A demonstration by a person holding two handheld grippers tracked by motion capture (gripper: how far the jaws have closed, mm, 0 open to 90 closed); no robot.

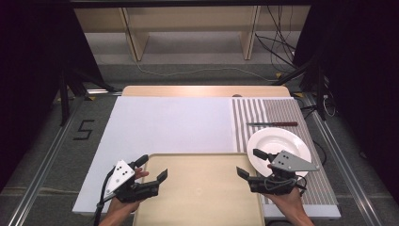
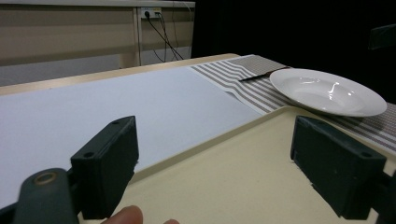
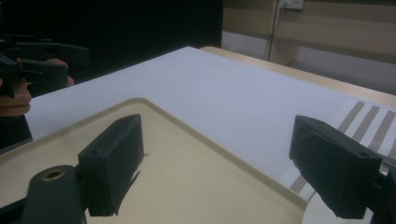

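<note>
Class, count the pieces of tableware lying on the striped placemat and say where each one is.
2. A white plate lies on the near part of the striped placemat, beside the tray; a knife lies just beyond the plate.

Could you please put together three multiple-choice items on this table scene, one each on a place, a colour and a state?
1. Where does the knife lie?
A. on the striped mat, beyond the plate
B. on the tray
C. in the plate

2. What colour is the plate?
A. blue
B. white
C. black

3. How do the jaws of the right gripper stand?
A. shut on the knife
B. shut on the plate's rim
C. open, nothing between them

Answers:
1 A, the high view shows the knife on the stripes past the plate.
2 B, the plate is plain white in the high view and the left gripper view.
3 C, in the right gripper view the jaws stand wide apart over the tray.
</note>
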